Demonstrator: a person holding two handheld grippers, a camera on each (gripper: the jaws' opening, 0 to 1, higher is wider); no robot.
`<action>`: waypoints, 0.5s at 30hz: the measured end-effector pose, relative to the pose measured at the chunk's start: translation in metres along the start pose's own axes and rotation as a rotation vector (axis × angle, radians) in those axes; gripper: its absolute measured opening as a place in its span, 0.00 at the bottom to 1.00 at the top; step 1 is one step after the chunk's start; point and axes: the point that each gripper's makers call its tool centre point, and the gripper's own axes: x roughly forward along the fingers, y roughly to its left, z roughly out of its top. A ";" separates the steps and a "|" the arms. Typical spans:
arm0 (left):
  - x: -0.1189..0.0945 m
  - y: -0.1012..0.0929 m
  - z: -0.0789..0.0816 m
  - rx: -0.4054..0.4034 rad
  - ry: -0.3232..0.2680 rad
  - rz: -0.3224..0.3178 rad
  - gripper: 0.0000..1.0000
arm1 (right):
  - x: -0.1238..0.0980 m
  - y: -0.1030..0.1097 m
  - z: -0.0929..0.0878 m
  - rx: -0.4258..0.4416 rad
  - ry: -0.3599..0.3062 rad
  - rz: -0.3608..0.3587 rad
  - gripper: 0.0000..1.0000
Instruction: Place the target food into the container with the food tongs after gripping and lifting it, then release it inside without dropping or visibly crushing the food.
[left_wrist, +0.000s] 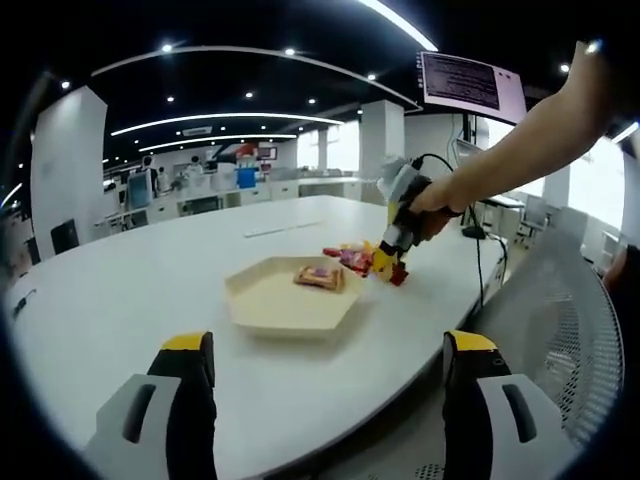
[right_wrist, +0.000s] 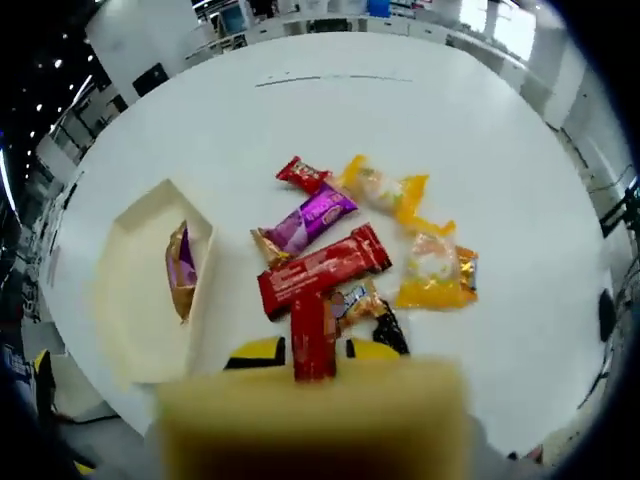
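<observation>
Left gripper view: the left gripper (left_wrist: 330, 385) points across a white table (left_wrist: 130, 280), its two yellow-tipped jaws standing wide apart with nothing between them. Near the middle of the table rests a shallow cream hexagonal tray (left_wrist: 270, 305); one wrapped snack (left_wrist: 319, 276) lies inside it, toward its far side. Just beyond the tray's far right edge lies a small heap of snack packets (left_wrist: 350, 256). A person's bare arm (left_wrist: 530, 130) reaches in from the upper right and holds the right gripper (left_wrist: 392, 268) tip-down over that heap.

Right gripper view: the camera looks down on the heap. The right gripper (right_wrist: 311, 352) has its yellow jaw tips close on either side of a narrow red bar (right_wrist: 312, 335), clamped on its near end. A longer red packet (right_wrist: 320, 272) lies crosswise, touching the far end of that bar. A purple packet (right_wrist: 308, 222) lies just beyond it, and a small red packet (right_wrist: 303, 175) farther on. Two yellow packets (right_wrist: 385, 190) (right_wrist: 437, 270) lie to the right, and a dark packet (right_wrist: 372, 310) sits beside the right jaw. The tray (right_wrist: 125, 300) stands to the left, apart from the heap, with the wrapped snack (right_wrist: 181, 270) against its nearer wall.
</observation>
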 end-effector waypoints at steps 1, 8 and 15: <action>0.000 0.000 -0.001 -0.002 0.002 0.000 0.94 | -0.004 -0.003 0.002 -0.005 -0.009 -0.004 0.23; 0.000 0.001 0.000 -0.005 -0.003 0.006 0.93 | -0.024 -0.002 0.013 -0.077 -0.049 -0.007 0.23; -0.001 0.001 0.001 -0.007 -0.004 0.008 0.93 | -0.040 0.011 0.027 -0.112 -0.084 0.017 0.23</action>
